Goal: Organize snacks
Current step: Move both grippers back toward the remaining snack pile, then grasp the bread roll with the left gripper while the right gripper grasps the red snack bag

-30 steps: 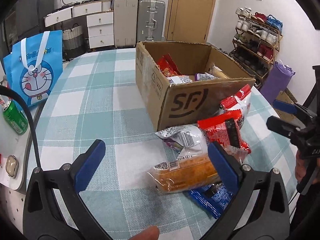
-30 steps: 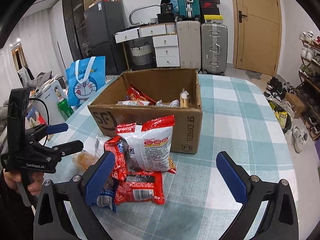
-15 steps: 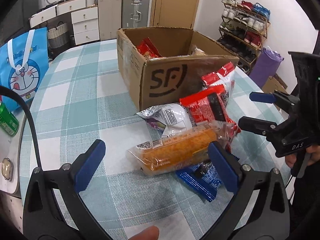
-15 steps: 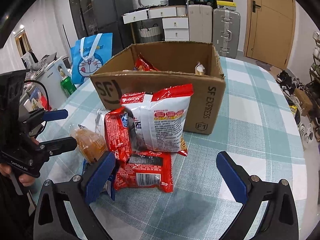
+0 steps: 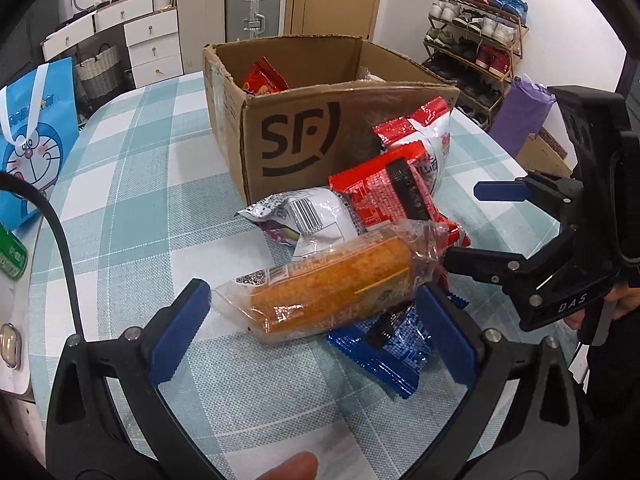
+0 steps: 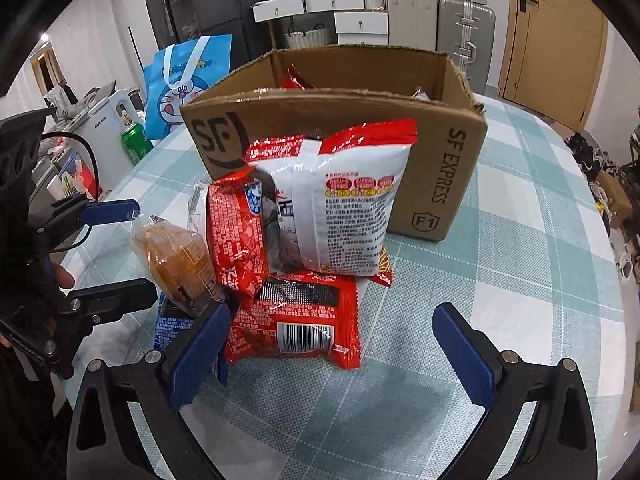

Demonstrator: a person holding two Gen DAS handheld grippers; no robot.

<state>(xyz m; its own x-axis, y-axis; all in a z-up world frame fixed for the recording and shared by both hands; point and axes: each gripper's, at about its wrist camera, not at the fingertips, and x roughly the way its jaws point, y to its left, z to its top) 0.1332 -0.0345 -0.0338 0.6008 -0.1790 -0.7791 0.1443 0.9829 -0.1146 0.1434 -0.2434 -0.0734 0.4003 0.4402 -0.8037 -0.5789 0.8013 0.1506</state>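
Several snack packets lay heaped against the front of the cardboard box (image 5: pixel 296 136) at frame centre, and I had my left gripper (image 5: pixel 320 336) spread wide around the nearest one, a clear-wrapped orange bread roll (image 5: pixel 332 288) lying across the lower middle of the left wrist view. Neither blue pad touched the wrapper yet. To take it cleanly, I judged I should close on the firm middle of the roll, not its crinkled end, and lift straight up before swinging toward the box.

Beneath the roll's right end sat a blue packet (image 5: pixel 384 352); behind it, a silver-white pouch (image 5: pixel 308 220) and a red packet (image 5: pixel 388 196) leaned into the pile. A careless lift might have dragged these along.

My right gripper (image 6: pixel 332 344) stood equally wide, holding nothing, over a flat red packet (image 6: pixel 296 328) in the lower centre of its view, with a tall red-and-white bag (image 6: pixel 340 208) propped against the box above. That bag looked liable to topple.

At upper left a blue cartoon bag (image 6: pixel 180 84) and green can (image 6: pixel 134 142) stood well clear on the checked tablecloth (image 5: pixel 140 208).
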